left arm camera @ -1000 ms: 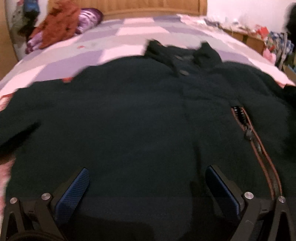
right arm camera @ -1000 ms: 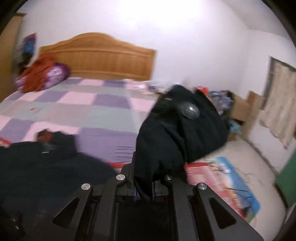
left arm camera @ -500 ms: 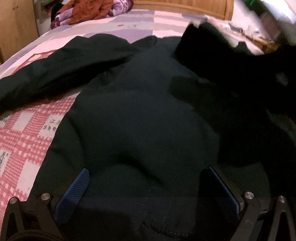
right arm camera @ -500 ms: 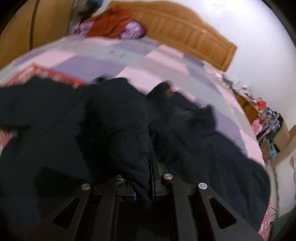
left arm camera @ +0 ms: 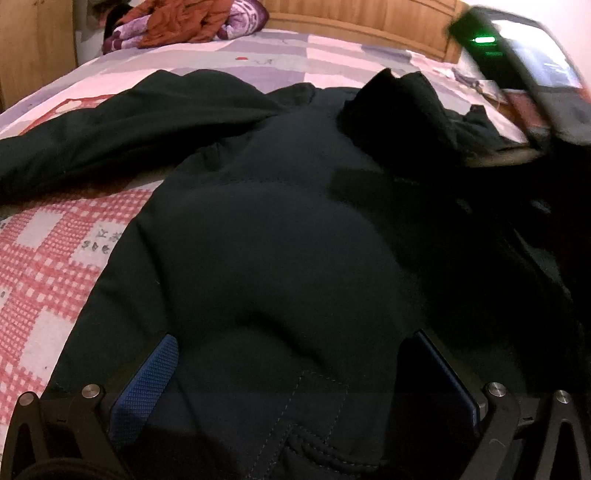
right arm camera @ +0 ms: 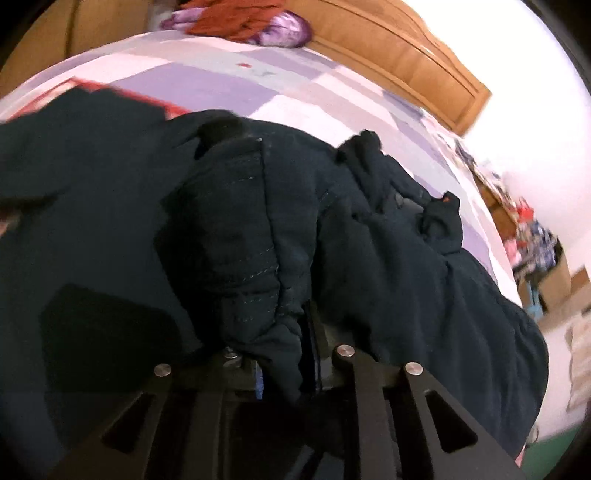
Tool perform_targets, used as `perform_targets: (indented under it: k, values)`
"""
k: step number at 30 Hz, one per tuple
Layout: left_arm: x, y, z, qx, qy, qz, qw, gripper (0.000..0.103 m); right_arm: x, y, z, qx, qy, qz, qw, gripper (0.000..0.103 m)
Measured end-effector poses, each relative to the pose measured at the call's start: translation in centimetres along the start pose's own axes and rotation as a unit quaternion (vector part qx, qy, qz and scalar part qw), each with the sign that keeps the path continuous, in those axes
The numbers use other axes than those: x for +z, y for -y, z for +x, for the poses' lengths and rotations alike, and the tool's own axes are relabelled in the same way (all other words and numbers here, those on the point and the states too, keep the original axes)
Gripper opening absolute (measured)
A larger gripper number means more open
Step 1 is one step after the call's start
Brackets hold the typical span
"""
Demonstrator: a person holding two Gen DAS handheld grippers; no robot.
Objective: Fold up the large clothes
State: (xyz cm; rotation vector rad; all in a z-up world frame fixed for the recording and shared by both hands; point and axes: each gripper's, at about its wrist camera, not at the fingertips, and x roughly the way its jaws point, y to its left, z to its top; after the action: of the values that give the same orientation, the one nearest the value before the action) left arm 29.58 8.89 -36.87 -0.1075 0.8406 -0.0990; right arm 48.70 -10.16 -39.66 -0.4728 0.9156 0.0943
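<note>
- Right gripper had just been opening its jaws a little, with the stitched fold of the dark jacket between them; the gap was narrow and I could not tell if the pads were pressing the cloth.
- One second before, this same gripper held that part of the jacket high in the air, beside the bed; now the cloth was lying across the middle of the garment, so the right side was folded inward.
- Left gripper stood with its jaws wide apart over the lower part of the jacket, holding nothing; one blue pad rested at the cloth.
- Jacket itself was spread over the checked bedsheet, and the left sleeve was lying out to the side, not yet folded.
- I judged that one fold was almost finished: the right gripper had only to let go fully, and then the other sleeve should come in.
- Farther away, a pile of orange and purple clothes was lying near the wooden headboard.
</note>
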Motion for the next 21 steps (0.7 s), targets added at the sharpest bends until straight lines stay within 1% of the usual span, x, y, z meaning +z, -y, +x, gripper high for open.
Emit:
perform_targets:
  k: [1, 2, 3, 4, 5, 6, 7, 9, 10, 11, 12, 13, 14, 15, 16, 17, 18, 19, 20, 21]
  values:
    - [0.0, 0.1, 0.0, 0.002, 0.0, 0.002, 1.0, 0.103, -0.7, 0.3, -0.8, 0.011, 0.004, 0.0, 1.0, 0.03]
    - [-0.1, 0.1, -0.1, 0.003, 0.001, 0.003, 1.0, 0.103, -1.3, 0.8, -1.6, 0.03, 0.005, 0.007, 1.0, 0.048]
    - [-0.1, 0.2, -0.1, 0.006, 0.002, 0.005, 1.0, 0.103, -1.8, 1.3, -2.2, 0.05, 0.004, 0.016, 0.999, 0.06]
    - [-0.2, 0.3, -0.1, 0.008, 0.003, 0.007, 0.9999, 0.103, -2.7, 1.9, -3.3, 0.08, 0.01, 0.032, 0.996, 0.074]
    - [-0.2, 0.3, -0.1, 0.009, 0.003, 0.009, 0.9999, 0.103, -3.5, 2.6, -4.4, 0.102, 0.021, 0.047, 0.993, 0.077]
    - [-0.2, 0.3, -0.1, 0.01, 0.003, 0.01, 0.9999, 0.103, -4.3, 3.2, -5.5, 0.112, 0.029, 0.056, 0.992, 0.077]
    - [-0.1, 0.3, 0.0, 0.011, 0.004, 0.01, 0.9999, 0.103, -4.9, 3.8, -6.3, 0.111, 0.038, 0.063, 0.991, 0.077]
    - [0.0, 0.3, 0.0, 0.014, 0.004, 0.012, 0.9998, 0.103, -6.8, 6.9, -8.1, 0.064, 0.066, 0.102, 0.991, 0.077]
    - [0.0, 0.4, 0.1, 0.017, 0.005, 0.013, 0.9998, 0.103, -7.6, 8.9, -8.7, 0.035, 0.076, 0.129, 0.988, 0.077]
    - [0.0, 0.4, 0.0, 0.018, 0.006, 0.015, 0.9997, 0.103, -8.5, 11.7, -8.8, 0.001, 0.083, 0.165, 0.983, 0.077]
    - [0.0, 0.5, 0.0, 0.02, 0.006, 0.016, 0.9997, 0.103, -9.1, 14.1, -8.5, -0.026, 0.082, 0.19, 0.978, 0.077]
    - [0.0, 0.5, 0.1, 0.021, 0.005, 0.016, 0.9996, 0.103, -9.8, 17.5, -7.8, -0.061, 0.074, 0.215, 0.972, 0.077]
    - [0.0, 0.4, 0.1, 0.022, 0.005, 0.017, 0.9996, 0.103, -10.5, 20.5, -6.7, -0.083, 0.066, 0.227, 0.968, 0.077]
    - [0.0, 0.5, 0.1, 0.024, 0.004, 0.018, 0.9995, 0.103, -11.3, 22.8, -5.3, -0.104, 0.047, 0.224, 0.968, 0.077]
    - [0.0, 0.5, 0.1, 0.026, 0.004, 0.019, 0.9995, 0.103, -12.8, 25.8, -2.6, -0.145, -0.008, 0.213, 0.966, 0.077]
    - [0.0, 0.6, 0.2, 0.029, 0.004, 0.021, 0.9994, 0.103, -14.9, 28.7, -0.5, -0.142, -0.055, 0.221, 0.963, 0.079]
    - [0.0, 0.7, 0.2, 0.032, 0.004, 0.024, 0.9992, 0.103, -16.7, 30.9, 0.1, -0.12, -0.069, 0.253, 0.957, 0.079]
    - [0.0, 0.7, 0.2, 0.035, 0.005, 0.026, 0.999, 0.103, -18.3, 33.0, 0.0, -0.142, -0.089, 0.285, 0.944, 0.079]
    - [0.0, 0.8, 0.2, 0.037, 0.004, 0.028, 0.9989, 0.103, -19.1, 33.9, -0.8, -0.182, -0.091, 0.29, 0.935, 0.079]
    - [0.0, 0.8, 0.3, 0.038, 0.004, 0.029, 0.9988, 0.103, -19.7, 34.1, -1.7, -0.199, -0.084, 0.286, 0.933, 0.079]
